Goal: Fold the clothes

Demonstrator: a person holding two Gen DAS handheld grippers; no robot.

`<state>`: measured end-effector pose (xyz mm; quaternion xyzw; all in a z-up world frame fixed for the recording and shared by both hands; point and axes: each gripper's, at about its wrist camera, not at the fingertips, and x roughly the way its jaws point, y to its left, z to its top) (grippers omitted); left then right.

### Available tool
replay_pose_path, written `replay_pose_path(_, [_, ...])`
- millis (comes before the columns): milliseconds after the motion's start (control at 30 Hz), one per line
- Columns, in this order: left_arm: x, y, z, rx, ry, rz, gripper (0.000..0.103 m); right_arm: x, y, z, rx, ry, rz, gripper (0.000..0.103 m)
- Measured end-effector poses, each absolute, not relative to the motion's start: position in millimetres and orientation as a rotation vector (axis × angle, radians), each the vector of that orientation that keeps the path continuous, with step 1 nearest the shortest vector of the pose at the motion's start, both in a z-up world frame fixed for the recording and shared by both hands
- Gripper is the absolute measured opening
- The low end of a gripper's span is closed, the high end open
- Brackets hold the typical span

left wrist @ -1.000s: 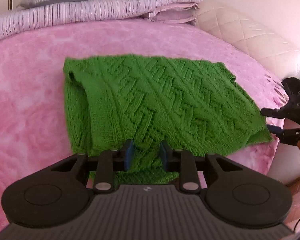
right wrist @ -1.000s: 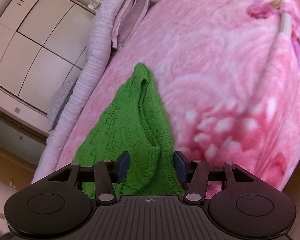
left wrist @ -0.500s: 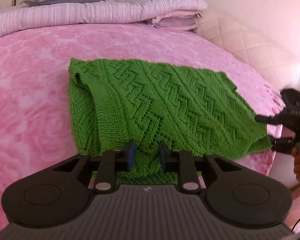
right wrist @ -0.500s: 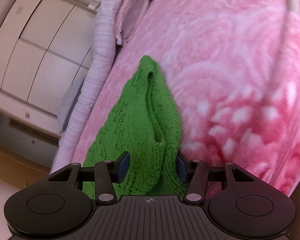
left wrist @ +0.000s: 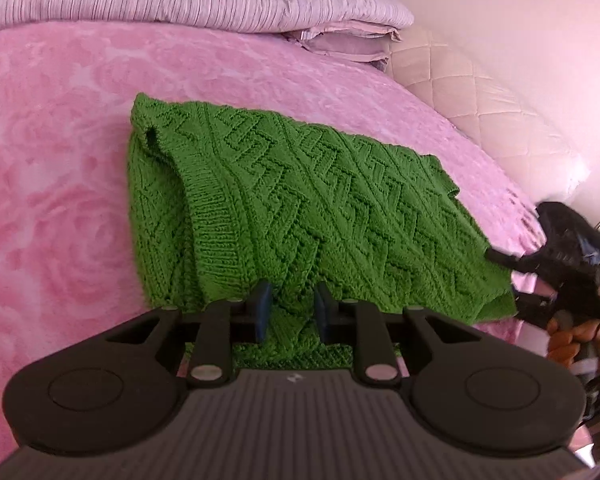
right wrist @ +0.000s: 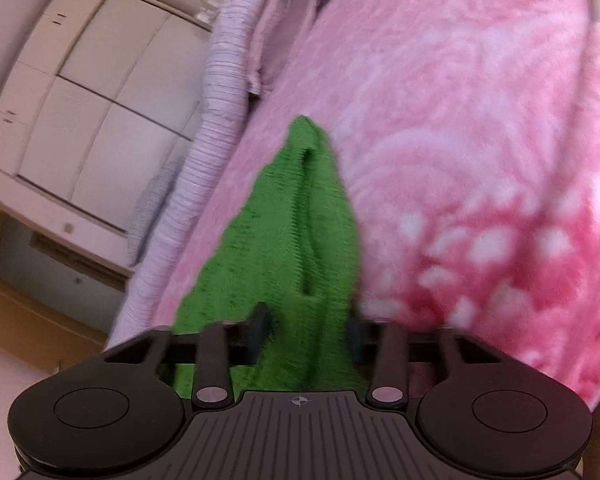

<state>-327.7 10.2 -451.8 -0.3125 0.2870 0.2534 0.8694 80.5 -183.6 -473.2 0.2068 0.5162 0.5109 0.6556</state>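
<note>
A green knitted sweater (left wrist: 300, 216) lies folded on the pink bed blanket (left wrist: 52, 200). My left gripper (left wrist: 289, 312) is at the sweater's near edge, fingers partly closed with green knit between them. My right gripper (right wrist: 308, 332) is at the sweater's right end, fingers apart around a bunch of the knit (right wrist: 300, 240). The right gripper also shows in the left wrist view (left wrist: 516, 280) at the sweater's right corner, with a hand behind it.
Folded lilac bedding and pillows (left wrist: 180, 0) lie along the far side of the bed. A quilted cream headboard (left wrist: 492, 92) stands at the right. White wardrobe doors (right wrist: 92, 100) and a wooden floor (right wrist: 28, 320) show in the right wrist view.
Both grippers have pushed in closer over the sweater's edges. The left fingers have narrowed on the knit. The right view is blurred from motion.
</note>
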Motion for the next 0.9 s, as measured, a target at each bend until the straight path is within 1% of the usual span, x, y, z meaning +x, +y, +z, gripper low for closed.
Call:
replay_pose_path(100, [-322.1, 13.2, -453.2, -0.649, 0.640, 0.511, 0.017, 75.3, -174.4, -460.5, 0.376, 1.201, 1.095, 0.019])
replay_pose_path(200, [-316.1, 18.1, -449.1, -0.655, 0.685, 0.499, 0.017, 59.0, -152.5, -430.1, 0.136, 1.166, 1.000, 0.017])
replay_pose_path(267, [-317.0, 25.6, -447.1, -0.702, 0.693, 0.490, 0.016, 29.3, -132.2, -409.3, -0.100, 1.023, 0.965, 0.016])
replay_pose_path(367, [-327.5, 35.1, -443.6, -0.780, 0.672, 0.485, 0.016, -33.9, -106.1, -379.1, -0.364, 0.724, 1.006, 0.016])
replay_pose_path(400, [-331.8, 36.9, -441.6, -0.792, 0.663, 0.488, 0.016, -58.3, -98.9, -370.7, -0.429, 0.619, 1.052, 0.016])
replay_pose_path(467, [-341.9, 40.6, -437.9, -0.820, 0.640, 0.495, 0.016, -100.8, -84.1, -363.2, -0.530, 0.466, 1.156, 0.016])
replay_pose_path(533, [-354.6, 44.7, -434.4, -0.854, 0.608, 0.504, 0.016, -140.1, -78.5, -365.9, -0.615, 0.355, 1.265, 0.016])
replay_pose_path(567, [-360.9, 46.7, -432.7, -0.870, 0.592, 0.508, 0.016, -156.8, -75.4, -370.3, -0.649, 0.330, 1.320, 0.015])
replay_pose_path(667, [-377.4, 55.0, -434.3, -0.942, 0.548, 0.504, 0.016, -193.7, -68.7, -393.6, -0.711, 0.347, 1.456, 0.016])
replay_pose_path(767, [-387.2, 59.6, -437.1, -0.997, 0.521, 0.514, 0.016, -205.9, -57.6, -420.3, -0.765, 0.472, 1.545, 0.020])
replay_pose_path(833, [-390.8, 58.8, -437.0, -1.006, 0.511, 0.525, 0.016, -204.8, -60.3, -420.4, -0.718, 0.478, 1.576, 0.029])
replay_pose_path(867, [-392.6, 58.4, -436.8, -1.009, 0.506, 0.530, 0.016, -199.5, -60.9, -416.6, -0.682, 0.523, 1.586, 0.037])
replay_pose_path(900, [-393.9, 58.4, -436.8, -1.014, 0.504, 0.532, 0.016, -194.3, -61.6, -412.7, -0.646, 0.568, 1.596, 0.039])
